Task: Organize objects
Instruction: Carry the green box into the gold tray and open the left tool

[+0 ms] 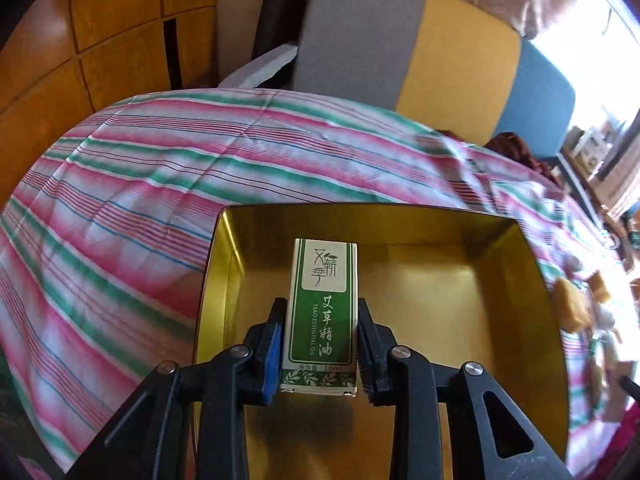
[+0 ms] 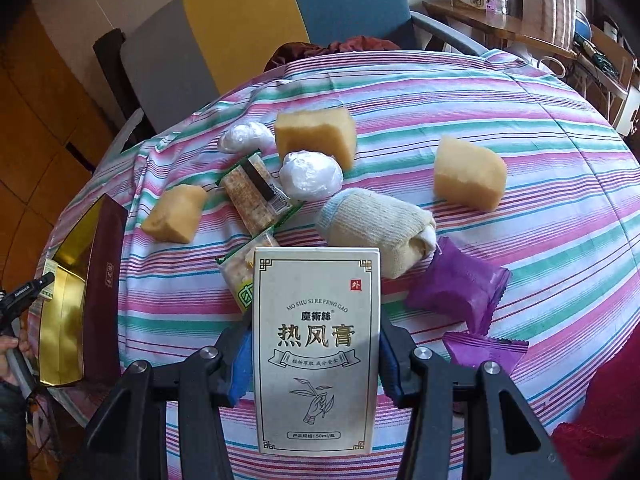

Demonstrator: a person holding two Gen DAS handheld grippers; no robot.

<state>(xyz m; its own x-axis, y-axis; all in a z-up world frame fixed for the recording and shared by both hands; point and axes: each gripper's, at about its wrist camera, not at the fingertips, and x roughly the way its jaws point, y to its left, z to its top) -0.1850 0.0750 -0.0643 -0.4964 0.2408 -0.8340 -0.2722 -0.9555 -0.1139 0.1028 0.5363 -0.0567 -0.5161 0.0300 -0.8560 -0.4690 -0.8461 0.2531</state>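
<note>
The left gripper [image 1: 322, 344] is clamping a small green-and-white essential oil box [image 1: 323, 316] between its pads, the box standing lengthwise along the fingers and pointing away from the camera. Directly beneath and beyond that box, the gold-lined tin [image 1: 460, 280] is sitting open on the striped tablecloth [image 1: 140, 184], its bare floor spreading out to the gripper's right and ahead. Past the tin's far wall the cloth is running up to a chair back in grey, yellow and blue panels [image 1: 420, 52]. The right gripper [image 2: 316, 364] is gripping a tall silver-grey ointment box [image 2: 316, 352], its blue pads pressing on both long sides. Just ahead of this box, to its left, two clear-wrapped cracker packs [image 2: 252, 196] are lying end to end, the nearer one partly hidden behind the box top. Just ahead and to the right, a rolled cream sock [image 2: 376, 224] is resting, with two purple snack packets [image 2: 460, 288] close by on the right, one nearer than the other. Farther out, three yellow sponge blocks [image 2: 316, 136] are lying spread across the cloth, one far left, one centre, one right, with two white wrapped balls [image 2: 310, 174] sitting between the cracker packs and the centre sponge. Far off to the left of the right gripper, the tin is showing edge-on with its dark red outer wall, and the left gripper is reaching over it.
</note>
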